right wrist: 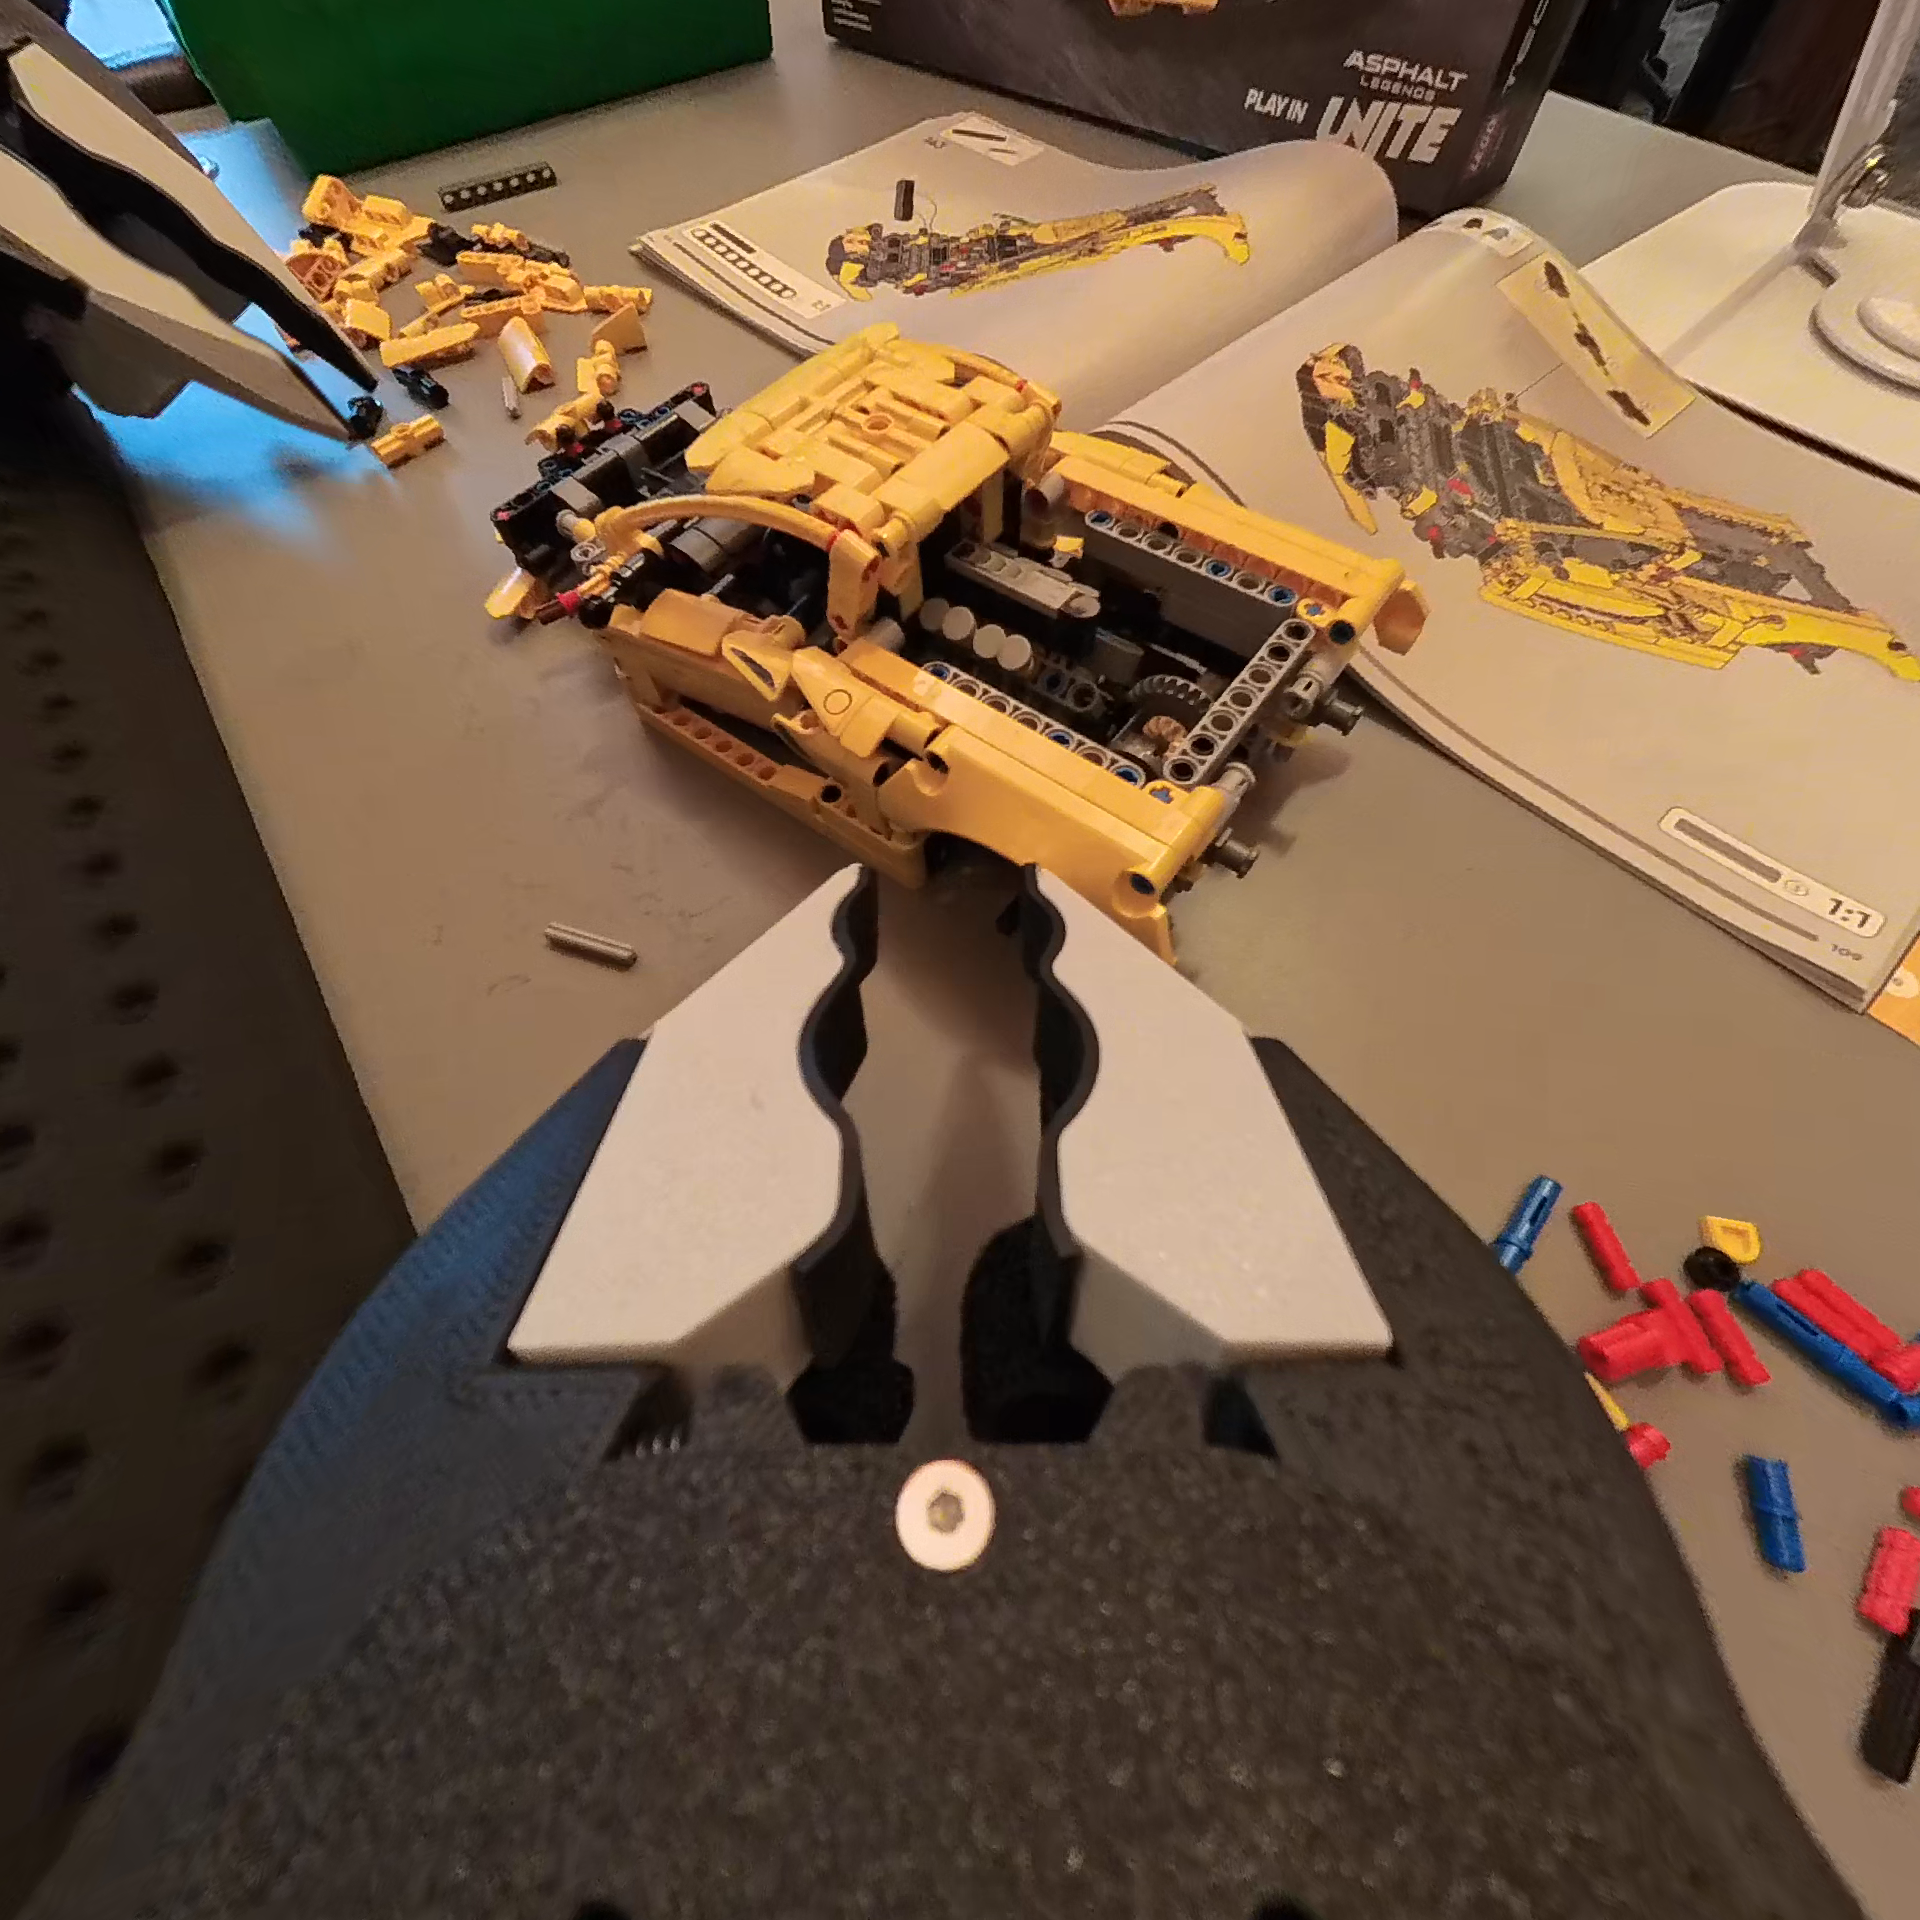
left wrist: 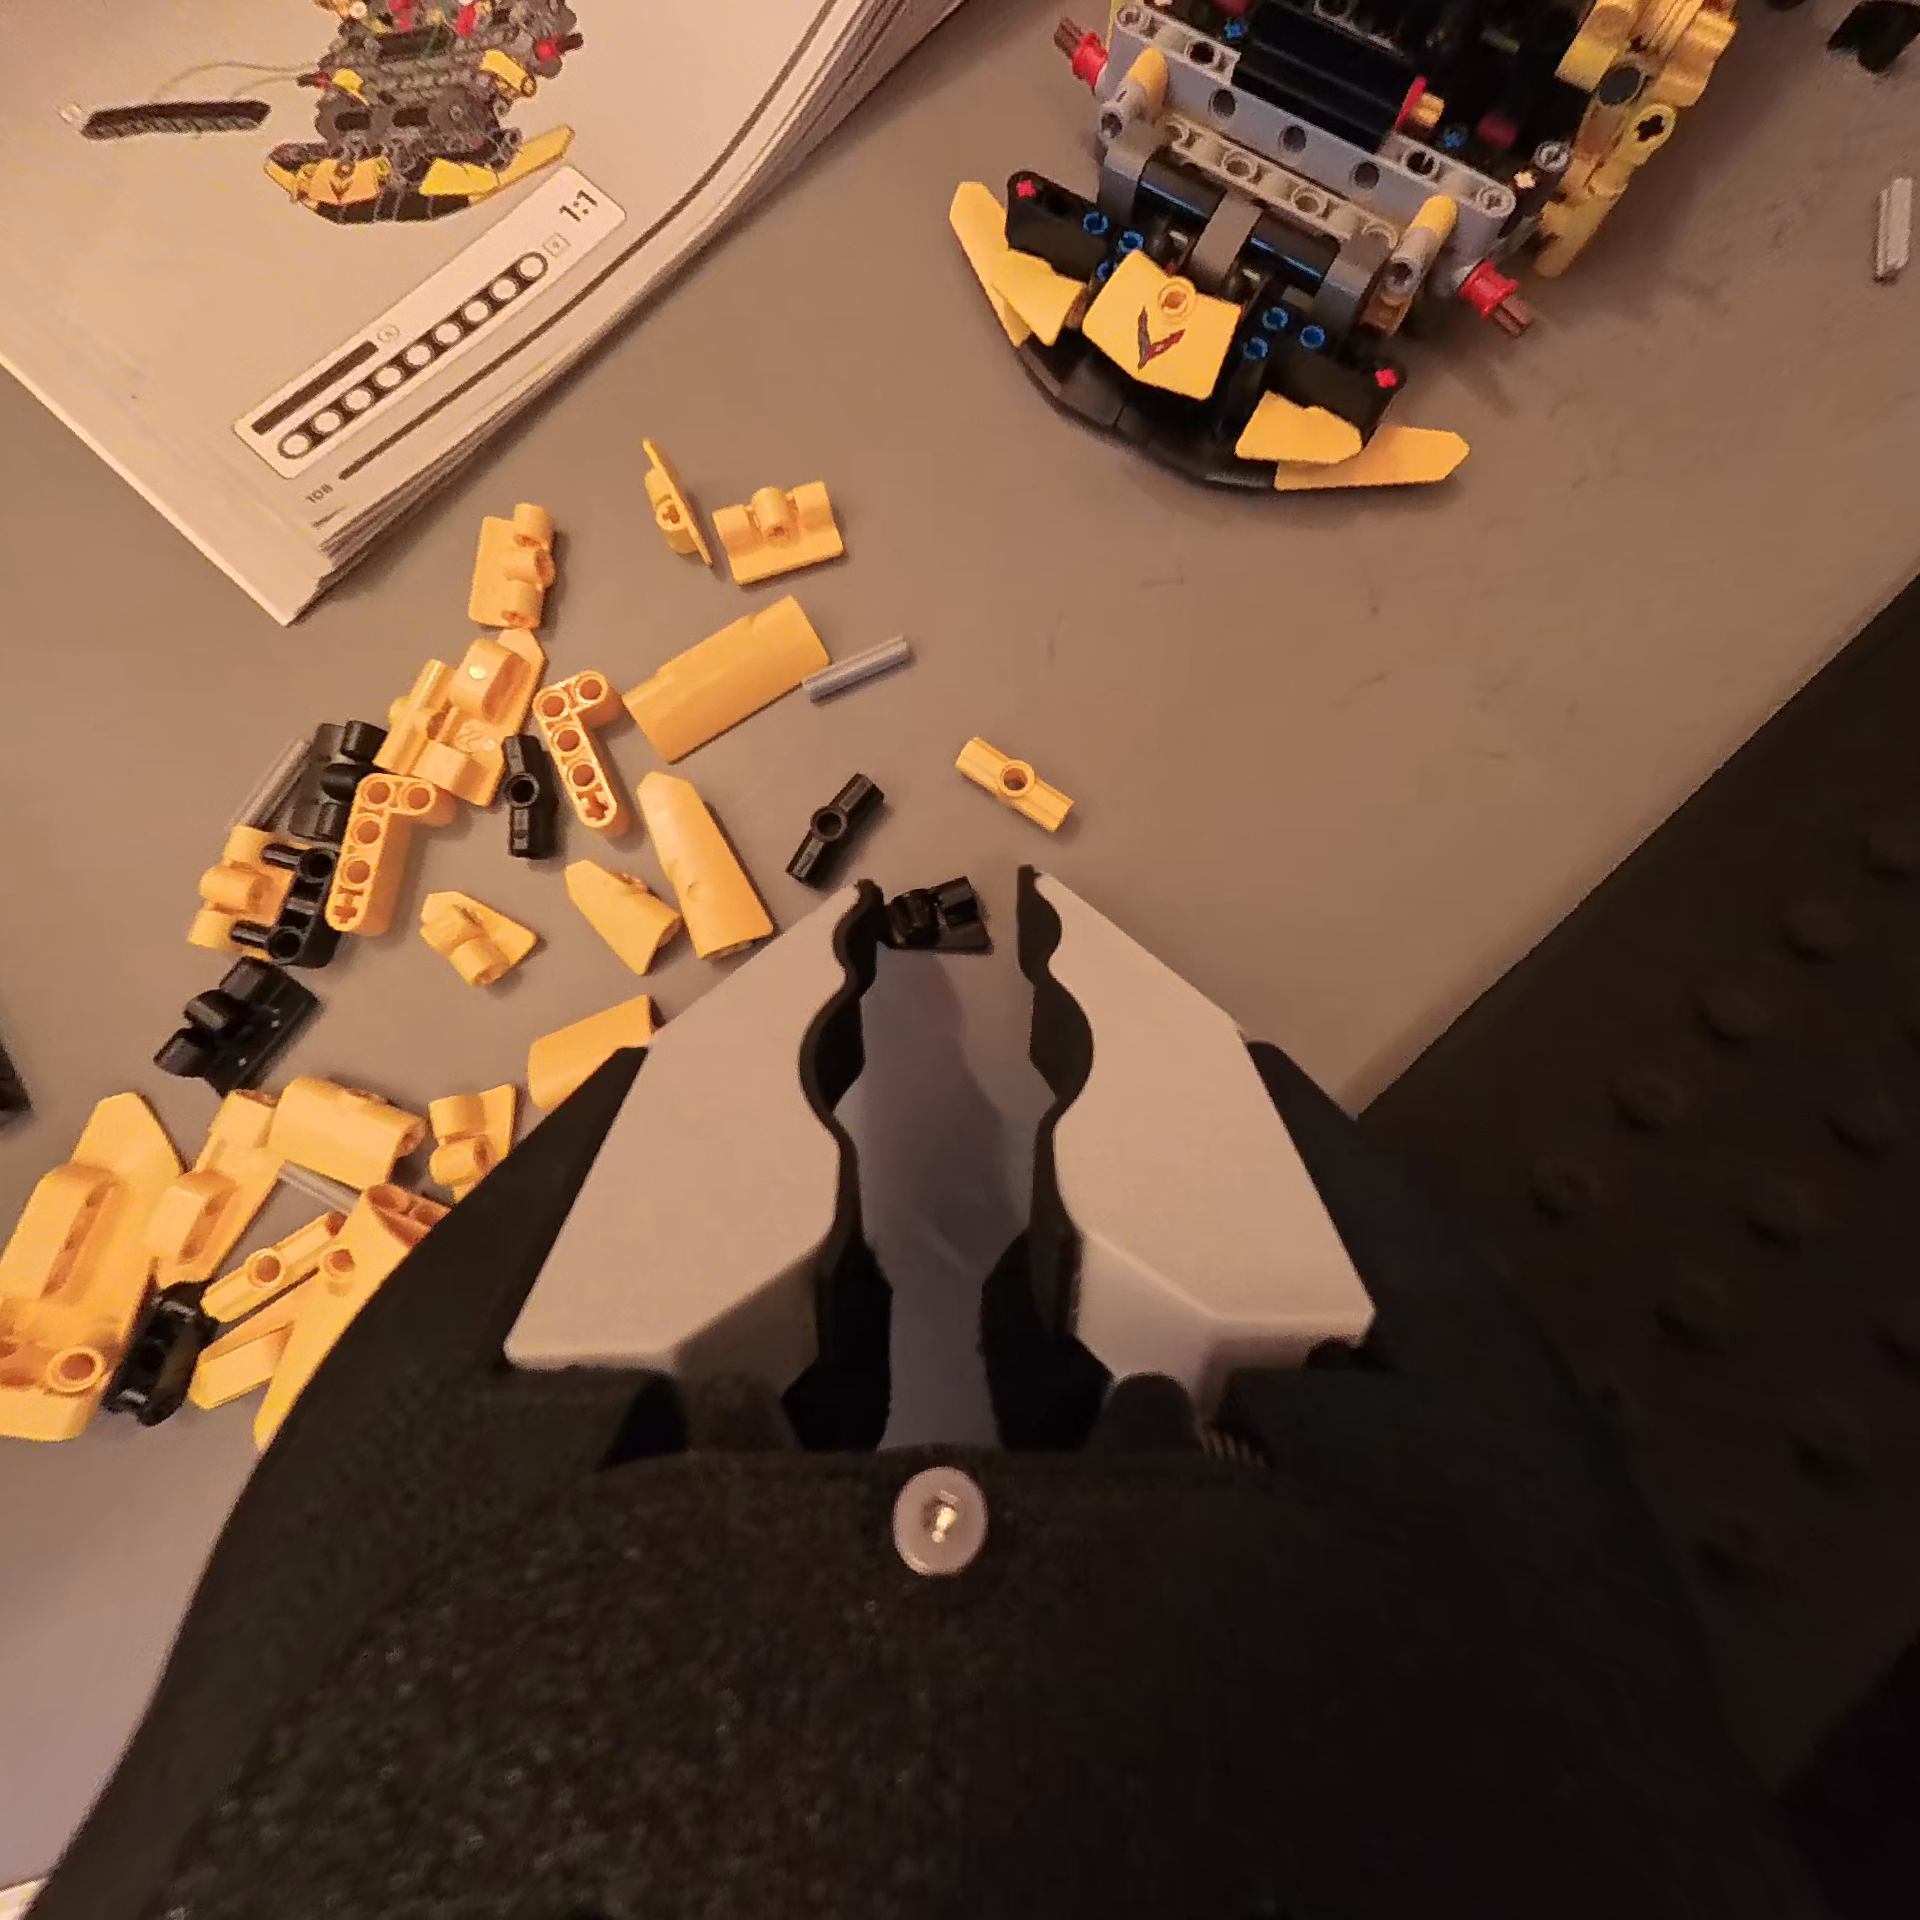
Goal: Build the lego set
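Note:
The part-built yellow and black car model (right wrist: 935, 582) stands mid-table; its front bumper shows in the left wrist view (left wrist: 1247, 260). A pile of loose yellow and black pieces (left wrist: 468, 748) lies left of it. My left gripper (left wrist: 945, 888) is open, tips down at the table, with a small black piece (left wrist: 935, 914) lying between them near the left finger. The left gripper also shows at the top left of the right wrist view (right wrist: 358, 400). My right gripper (right wrist: 945, 883) is open and empty, tips just short of the car's near side.
Open instruction booklet (right wrist: 1558, 623), also seen in the left wrist view (left wrist: 312, 260). Set box (right wrist: 1247, 83) and green bin (right wrist: 468, 62) at the back. Red and blue pins (right wrist: 1714, 1330) at right. Grey axle (right wrist: 590, 943), yellow connector (left wrist: 1013, 781), black connector (left wrist: 834, 828). Dark studded mat (left wrist: 1662, 1039) along the table edge. There is about 30 centimeters between the tips of the two grippers.

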Motion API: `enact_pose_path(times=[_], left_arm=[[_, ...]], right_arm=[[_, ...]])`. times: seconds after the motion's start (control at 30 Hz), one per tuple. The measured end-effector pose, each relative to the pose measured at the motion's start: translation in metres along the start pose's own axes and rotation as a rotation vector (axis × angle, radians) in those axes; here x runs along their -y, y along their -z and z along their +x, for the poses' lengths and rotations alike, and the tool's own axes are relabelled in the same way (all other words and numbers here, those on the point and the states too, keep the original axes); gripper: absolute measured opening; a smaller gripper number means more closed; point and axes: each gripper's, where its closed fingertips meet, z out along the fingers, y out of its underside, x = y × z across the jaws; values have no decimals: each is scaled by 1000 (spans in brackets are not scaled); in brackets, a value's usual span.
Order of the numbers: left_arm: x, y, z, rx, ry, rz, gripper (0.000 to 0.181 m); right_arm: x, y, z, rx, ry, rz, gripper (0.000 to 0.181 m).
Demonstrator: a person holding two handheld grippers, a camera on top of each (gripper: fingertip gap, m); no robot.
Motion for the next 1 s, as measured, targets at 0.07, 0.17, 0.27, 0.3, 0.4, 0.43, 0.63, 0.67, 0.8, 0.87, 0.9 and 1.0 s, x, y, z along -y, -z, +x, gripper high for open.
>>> enact_pose_path(times=[0.07,0.17,0.27,0.3,0.4,0.43,0.63,0.67,0.8,0.87,0.9,1.0], left_arm=[[-1,0,0,3,3,-6,27],[-1,-1,0,-1,11,-15,26],[-4,-2,-1,8,12,-30,21],[-4,-3,-1,8,12,-33,17],[-4,-3,0,14,12,-40,17],[-4,-3,0,16,9,-43,17],[25,5,20,-32,-52,33,16],[41,9,34,-73,-77,87,16],[104,-1,122,-335,-185,266,16],[108,-30,162,-409,-239,199,16],[105,-47,171,-389,-278,139,16],[105,-72,197,-404,-373,75,16]], right_arm=[[-1,0,-1,1,4,-6,26],[-2,0,-1,-3,15,-12,26],[-2,0,-2,-4,20,-11,26],[-2,0,-2,-2,19,-11,26],[-1,0,-3,-2,22,-8,26],[-1,0,-3,-2,24,-8,26],[2,2,-3,-6,29,4,26],[2,2,-2,-9,28,8,26],[5,4,-1,-17,26,23,26],[3,4,-2,-9,23,14,26],[2,4,-3,-9,23,10,26],[3,6,-5,-9,37,21,26]])
